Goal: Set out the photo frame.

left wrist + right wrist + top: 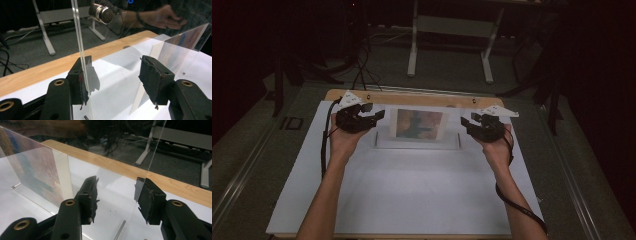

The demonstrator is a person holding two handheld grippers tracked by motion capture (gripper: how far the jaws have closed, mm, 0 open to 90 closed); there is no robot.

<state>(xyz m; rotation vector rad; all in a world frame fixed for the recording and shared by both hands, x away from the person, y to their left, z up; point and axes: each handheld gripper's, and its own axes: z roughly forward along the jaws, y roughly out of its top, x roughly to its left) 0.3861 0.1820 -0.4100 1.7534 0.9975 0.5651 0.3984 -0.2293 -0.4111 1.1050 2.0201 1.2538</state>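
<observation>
My jaws wear rough, frayed black pads (152,80). The clear frame (419,125) is glossy, smooth plastic — its picture (42,175) shiny. Tabletop (412,96): matt white sheet (412,190) over pale wood.

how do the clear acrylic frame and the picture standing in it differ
The clear acrylic frame is see-through, so the table behind shows through it; the picture is opaque, printed in reddish and bluish tones with a white border. The frame is wider, its clear edges reaching past the picture on both sides to the left gripper and right gripper. Both stand upright on the white table.
</observation>
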